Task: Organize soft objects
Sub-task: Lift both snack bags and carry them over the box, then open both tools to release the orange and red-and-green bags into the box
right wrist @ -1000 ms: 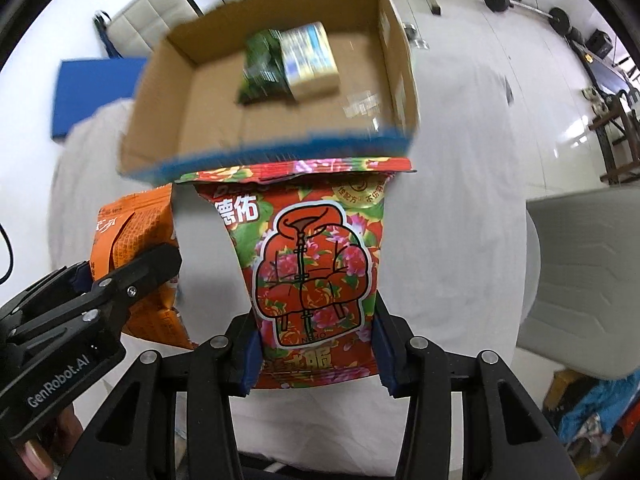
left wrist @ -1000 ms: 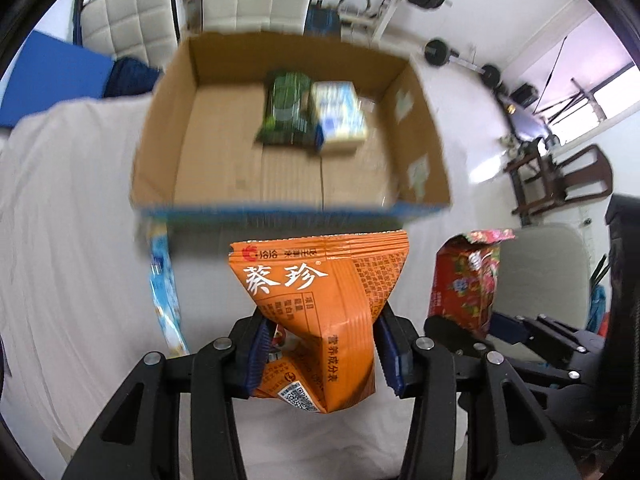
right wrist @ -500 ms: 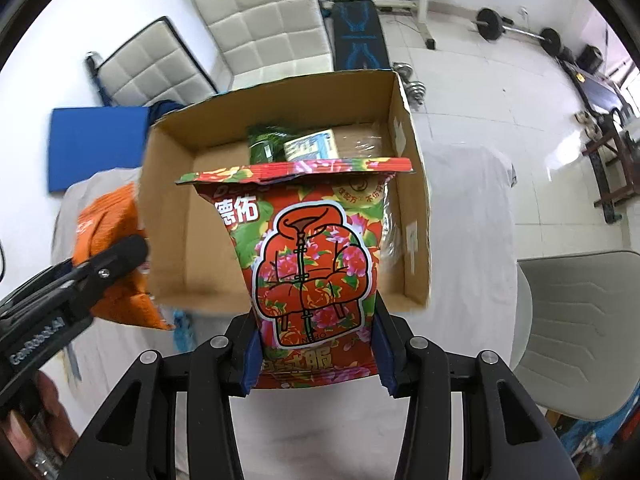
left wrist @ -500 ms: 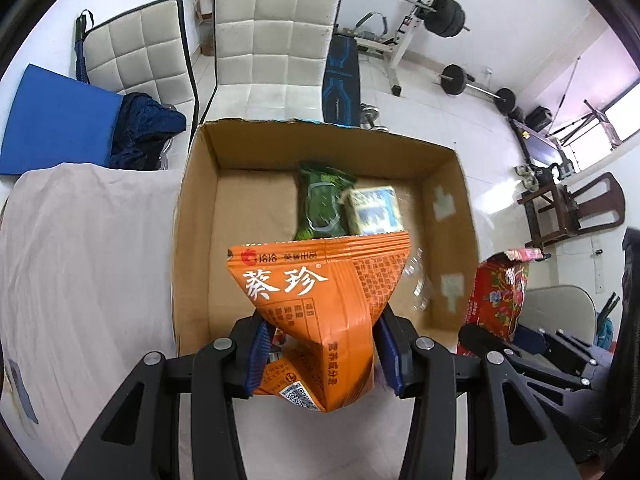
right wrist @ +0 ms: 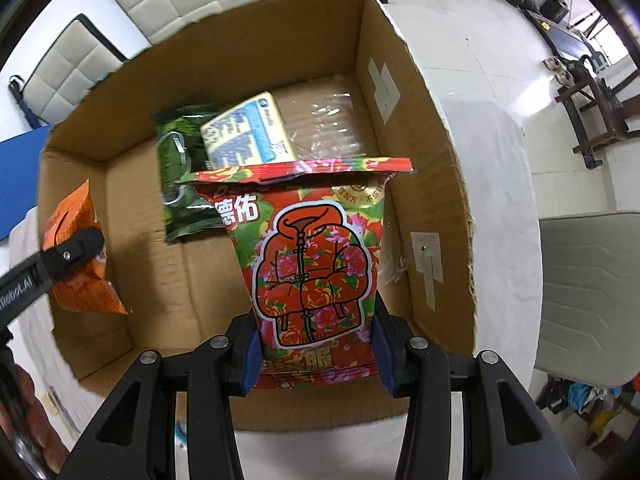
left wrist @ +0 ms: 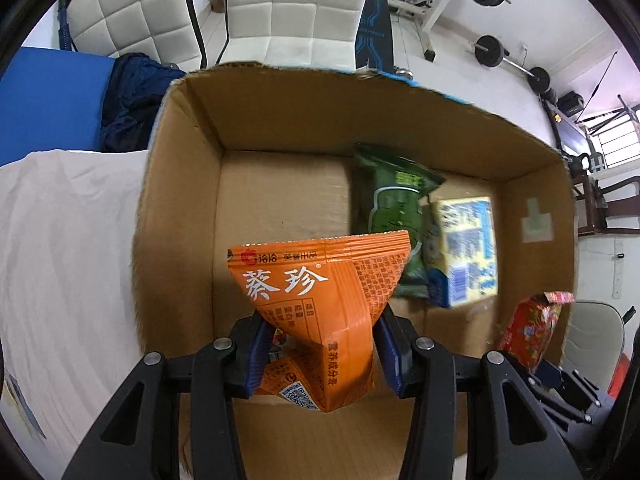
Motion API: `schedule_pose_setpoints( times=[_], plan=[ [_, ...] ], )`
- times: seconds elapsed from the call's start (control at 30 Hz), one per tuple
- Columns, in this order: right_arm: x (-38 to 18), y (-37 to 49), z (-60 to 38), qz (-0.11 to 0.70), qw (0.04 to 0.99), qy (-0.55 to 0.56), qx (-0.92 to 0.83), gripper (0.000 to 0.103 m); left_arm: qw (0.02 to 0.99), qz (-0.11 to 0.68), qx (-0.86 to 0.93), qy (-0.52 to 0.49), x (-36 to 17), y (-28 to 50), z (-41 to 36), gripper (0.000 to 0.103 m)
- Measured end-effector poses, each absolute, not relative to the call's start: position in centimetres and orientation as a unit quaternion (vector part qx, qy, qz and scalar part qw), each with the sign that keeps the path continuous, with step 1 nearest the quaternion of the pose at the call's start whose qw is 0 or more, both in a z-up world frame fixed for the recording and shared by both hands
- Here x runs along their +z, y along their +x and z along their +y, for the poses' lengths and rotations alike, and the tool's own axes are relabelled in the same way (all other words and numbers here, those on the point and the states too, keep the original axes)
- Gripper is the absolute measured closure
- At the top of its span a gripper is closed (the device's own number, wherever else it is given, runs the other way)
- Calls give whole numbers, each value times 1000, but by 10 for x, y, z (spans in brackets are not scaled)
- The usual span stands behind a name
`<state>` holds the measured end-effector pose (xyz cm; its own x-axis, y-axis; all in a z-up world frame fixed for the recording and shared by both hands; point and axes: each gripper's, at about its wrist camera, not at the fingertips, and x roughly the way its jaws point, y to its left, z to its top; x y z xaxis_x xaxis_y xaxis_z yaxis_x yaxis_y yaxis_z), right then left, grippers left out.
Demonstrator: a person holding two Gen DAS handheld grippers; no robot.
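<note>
Two snack packets were held over an open cardboard box [left wrist: 180, 208], one in each gripper.

The orange packet [left wrist: 320, 308] was gripped at its crumpled lower part by the left gripper [left wrist: 322, 354], its jaws clenched on it, and was held above the box floor at about 6 o'clock in the left wrist view. The red floral packet [right wrist: 316, 272] was clamped near its lower end by the right gripper [right wrist: 318, 356] (jaws pressed against both edges) and was held upright over the box's near half. On the box floor a green packet [left wrist: 394, 216] and a pale yellow and blue pack [left wrist: 466, 248] were seen touching, the pack at 3 o'clock of the green one. The box was set on a white cloth [left wrist: 68, 240]. White padded chairs [left wrist: 288, 4] were seen beyond the box at 12 o'clock.
</note>
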<state>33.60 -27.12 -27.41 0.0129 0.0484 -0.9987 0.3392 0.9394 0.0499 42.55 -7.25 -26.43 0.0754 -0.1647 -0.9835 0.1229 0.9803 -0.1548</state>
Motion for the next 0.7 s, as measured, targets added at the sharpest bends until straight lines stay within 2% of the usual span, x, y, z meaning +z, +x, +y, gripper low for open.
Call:
schedule_pose_setpoints(
  times=[0.43, 0.47, 0.5, 0.53, 0.7],
  plan=[
    [-294, 337, -262, 711, 685, 121, -102, 52, 716, 690, -96, 39, -296, 459, -89, 57],
    [-291, 337, -261, 711, 686, 118, -103, 46, 714, 692, -92, 45, -296, 460, -90, 55],
    [-289, 337, -261, 709, 688, 119, -102, 35, 715, 691, -92, 45, -295, 460, -90, 54],
    [-287, 337, -261, 706, 690, 121, -99, 31, 717, 689, -94, 42, -293, 459, -90, 54],
    [-273, 336, -262, 696, 700, 123, -101, 26, 728, 678, -94, 42, -280, 452, -90, 53]
  ],
)
